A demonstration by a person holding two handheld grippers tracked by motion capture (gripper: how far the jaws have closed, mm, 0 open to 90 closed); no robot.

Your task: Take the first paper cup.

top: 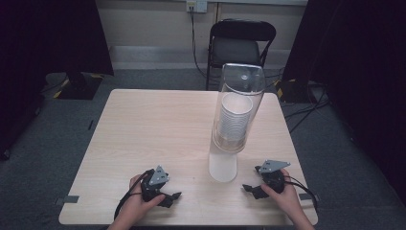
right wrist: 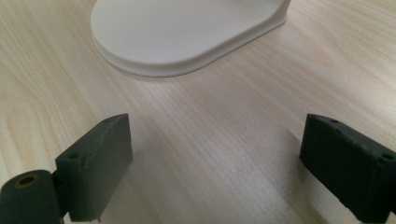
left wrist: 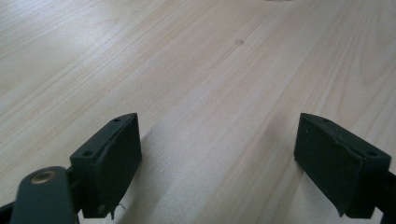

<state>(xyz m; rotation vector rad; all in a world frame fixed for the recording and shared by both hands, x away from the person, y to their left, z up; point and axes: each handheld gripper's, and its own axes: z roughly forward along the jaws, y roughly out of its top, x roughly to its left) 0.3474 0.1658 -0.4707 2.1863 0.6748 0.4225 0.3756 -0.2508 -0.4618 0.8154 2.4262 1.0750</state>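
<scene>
While both grippers rest wide open and empty beside the cup dispenser [top: 234,120], left gripper [top: 173,197] and right gripper [top: 249,188] flanking its base, start stage; next: reach for a cup

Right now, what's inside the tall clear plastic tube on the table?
The clear tube holds a stack of white paper cups, rims nested. The high view cannot show how many there are, or what lies under the stack at the white base.

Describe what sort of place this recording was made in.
Probably a lab or recording room: black curtains at the sides, one wooden table on grey carpet, and a folding chair by a bare wall.
</scene>
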